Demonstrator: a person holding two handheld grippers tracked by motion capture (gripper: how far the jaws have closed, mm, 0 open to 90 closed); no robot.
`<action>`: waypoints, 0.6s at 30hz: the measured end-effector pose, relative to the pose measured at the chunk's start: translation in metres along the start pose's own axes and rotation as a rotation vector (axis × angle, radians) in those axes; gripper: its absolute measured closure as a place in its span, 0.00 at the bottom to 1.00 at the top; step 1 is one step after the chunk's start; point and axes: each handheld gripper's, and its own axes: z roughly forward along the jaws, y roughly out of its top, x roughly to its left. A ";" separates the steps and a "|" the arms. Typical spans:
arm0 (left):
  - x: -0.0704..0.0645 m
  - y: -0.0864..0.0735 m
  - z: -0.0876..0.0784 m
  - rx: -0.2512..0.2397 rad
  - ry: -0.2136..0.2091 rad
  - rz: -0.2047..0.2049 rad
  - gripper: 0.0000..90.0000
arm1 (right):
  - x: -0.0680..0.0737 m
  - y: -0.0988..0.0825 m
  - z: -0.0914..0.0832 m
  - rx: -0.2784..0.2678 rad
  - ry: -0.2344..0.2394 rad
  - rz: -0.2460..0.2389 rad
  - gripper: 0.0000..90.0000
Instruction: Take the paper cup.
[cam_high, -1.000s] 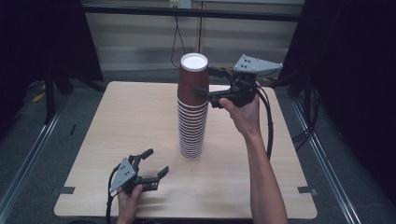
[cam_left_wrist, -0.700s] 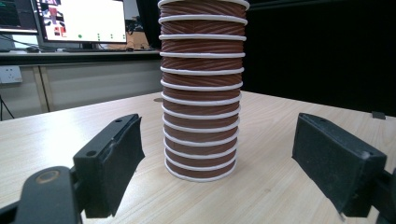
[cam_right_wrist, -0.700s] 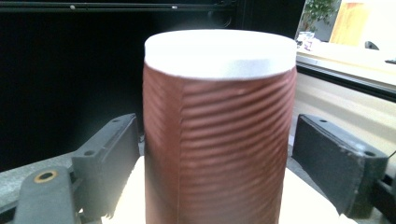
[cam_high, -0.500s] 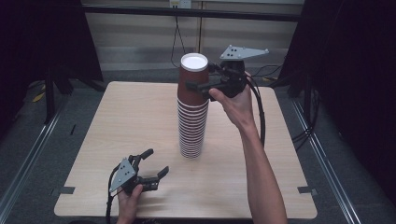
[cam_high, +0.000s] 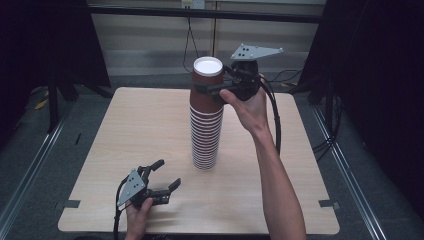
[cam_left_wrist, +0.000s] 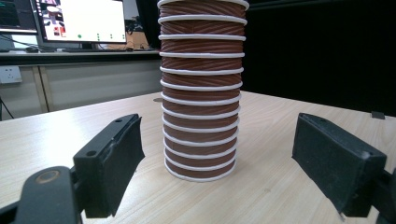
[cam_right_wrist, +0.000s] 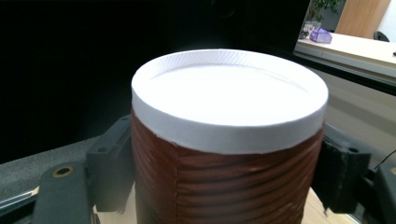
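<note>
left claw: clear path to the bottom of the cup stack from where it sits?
Probably yes. The left claw rests on the table with jaws open, facing the cup stack, and only bare tabletop lies between them. The right claw grips the top cup, well above.

Ribbed brown paper cups (cam_left_wrist: 201, 93) with smooth white rims – matt pale wood-grain table (cam_high: 125, 130) – matt black jaw pads.
</note>
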 end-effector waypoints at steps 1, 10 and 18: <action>0.000 0.000 0.000 0.000 0.000 0.001 0.18 | 0.000 0.000 -0.001 -0.005 0.001 -0.004 0.24; 0.000 0.000 0.000 0.000 0.000 0.000 0.18 | 0.001 0.006 -0.005 -0.035 0.006 -0.003 0.25; 0.000 0.000 0.000 0.000 -0.001 0.000 0.18 | 0.003 0.011 -0.011 -0.103 -0.004 -0.003 0.25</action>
